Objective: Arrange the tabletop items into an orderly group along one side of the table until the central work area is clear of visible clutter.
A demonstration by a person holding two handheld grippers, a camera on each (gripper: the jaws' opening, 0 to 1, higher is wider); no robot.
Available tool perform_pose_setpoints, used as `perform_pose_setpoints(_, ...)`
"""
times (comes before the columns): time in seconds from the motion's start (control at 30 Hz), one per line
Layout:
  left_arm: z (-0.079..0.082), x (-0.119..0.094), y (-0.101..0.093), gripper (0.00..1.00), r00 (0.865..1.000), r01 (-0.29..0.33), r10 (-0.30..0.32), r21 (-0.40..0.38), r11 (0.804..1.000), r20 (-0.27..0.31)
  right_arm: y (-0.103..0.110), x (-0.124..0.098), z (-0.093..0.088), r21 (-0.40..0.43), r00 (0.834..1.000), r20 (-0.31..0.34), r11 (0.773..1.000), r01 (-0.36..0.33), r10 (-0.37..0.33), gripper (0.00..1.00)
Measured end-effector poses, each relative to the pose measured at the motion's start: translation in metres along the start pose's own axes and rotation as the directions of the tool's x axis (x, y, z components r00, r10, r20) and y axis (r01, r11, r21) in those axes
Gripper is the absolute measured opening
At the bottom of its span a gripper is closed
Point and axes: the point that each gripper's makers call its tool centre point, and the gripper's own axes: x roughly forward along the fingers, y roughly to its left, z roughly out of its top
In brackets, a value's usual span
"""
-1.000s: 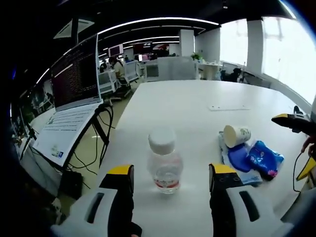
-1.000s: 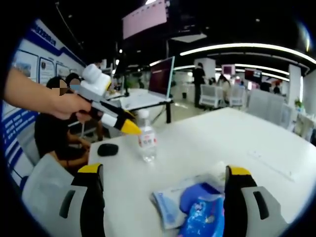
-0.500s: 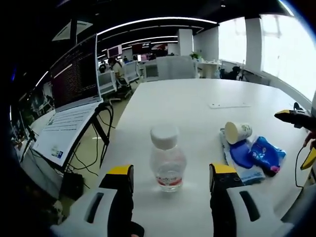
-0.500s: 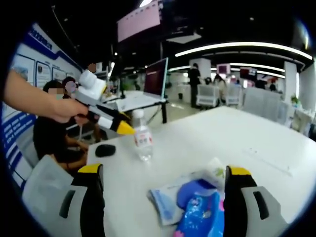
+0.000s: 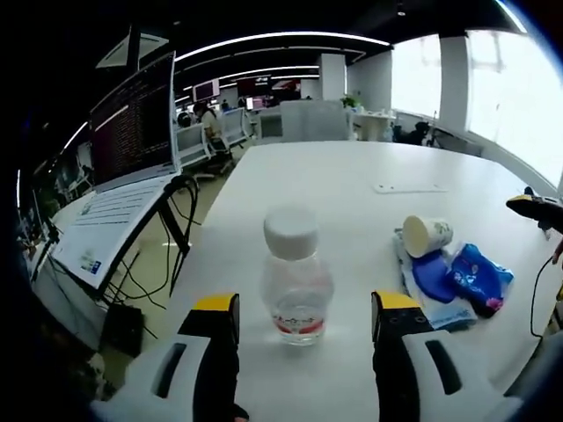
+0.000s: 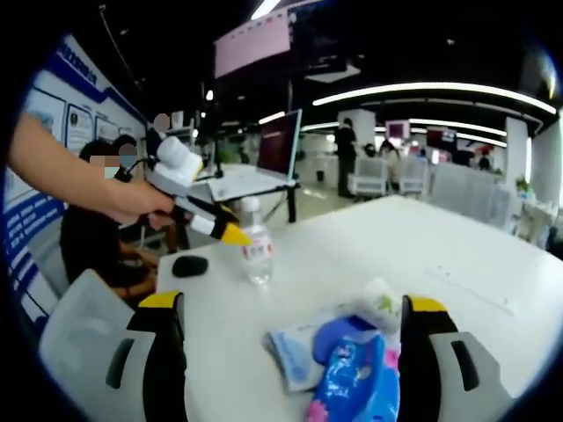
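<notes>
Approach stage on the water bottle [image 5: 297, 281], judged from the layout: it stands upright at lower centre of the left gripper view, on the white table [image 5: 352, 176], just ahead of and between the yellow-tipped jaws of the left gripper [image 5: 303, 308]. Jaws spread wide, wider than the bottle, touching nothing, nothing held. Next move probably calls for easing forward until the bottle body sits between the jaws, then closing on it below the white cap; round clear plastic, likely light, so it may tip if nudged off centre. In the right gripper view the same bottle shows at centre left [image 6: 256, 255], with the left gripper's tip alongside it. Right gripper [image 6: 290, 316] also spread wide and empty, hanging over the clutter at lower centre: a blue packet [image 6: 352, 378] lying on a pale cloth or wipes pack [image 6: 290, 352], with a tipped paper cup [image 5: 425, 234] touching them. A dark mouse [image 6: 189, 265] lies near the table's left edge.
</notes>
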Motion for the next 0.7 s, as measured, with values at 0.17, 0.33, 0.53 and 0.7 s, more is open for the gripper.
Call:
perform_pose_setpoints(0.17, -0.008, 0.007, -0.004, 0.6, 1.0, 0.008, -0.008, 0.013, 1.0, -0.017, 0.0, -0.002, -0.002, -0.012, 1.0, -0.003, 1.0, 0.004, -0.004, 1.0)
perform_pose_setpoints(0.33, -0.013, 0.014, -0.005, 0.59, 1.0, 0.01, -0.009, 0.027, 1.0, -0.025, -0.004, -0.006, -0.007, 0.009, 1.0, 0.001, 1.0, 0.012, -0.012, 1.0)
perform_pose_setpoints(0.53, -0.012, 0.018, -0.002, 0.56, 1.0, -0.003, 0.005, 0.084, 0.996, -0.029, -0.01, -0.007, -0.014, 0.038, 1.0, -0.004, 0.999, 0.029, -0.029, 1.0)
perform_pose_setpoints(0.7, -0.013, 0.026, -0.001, 0.56, 0.999, 0.003, 0.0, 0.073, 0.997, -0.032, -0.009, -0.007, -0.019, 0.061, 0.999, -0.007, 0.997, 0.038, -0.038, 1.0)
